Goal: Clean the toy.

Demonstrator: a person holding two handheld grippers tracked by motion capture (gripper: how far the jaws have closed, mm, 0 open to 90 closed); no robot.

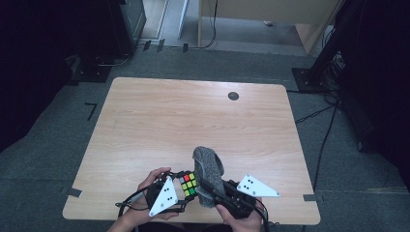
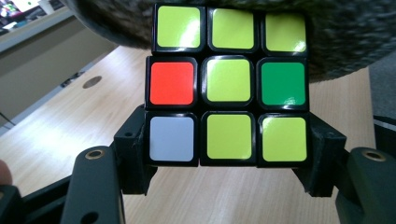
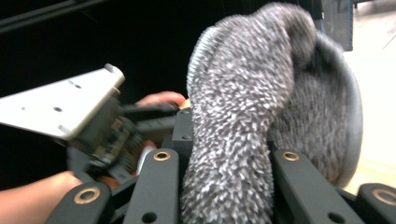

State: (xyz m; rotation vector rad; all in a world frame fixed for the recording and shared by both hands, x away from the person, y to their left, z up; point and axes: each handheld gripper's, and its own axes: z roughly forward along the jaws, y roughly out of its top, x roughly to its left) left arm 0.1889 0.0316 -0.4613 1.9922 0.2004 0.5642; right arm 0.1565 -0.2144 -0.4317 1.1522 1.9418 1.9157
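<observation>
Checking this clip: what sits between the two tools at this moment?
In the high view, the puzzle cube clamped by the left tool and the grey cloth clamped by the right tool sit side by side there, seemingly touching.

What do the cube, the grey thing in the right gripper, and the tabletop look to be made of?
Cube: black plastic body with glossy coloured stickers, which show glare. Grey thing: soft fabric, seemingly a nubby knit or chenille cloth; it folds between the fingers. Tabletop: light wood-grain surface, probably matte laminate, though that is uncertain.

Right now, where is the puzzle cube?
The puzzle cube sits clamped in the left tool near the table's front edge, against the grey cloth.
</observation>
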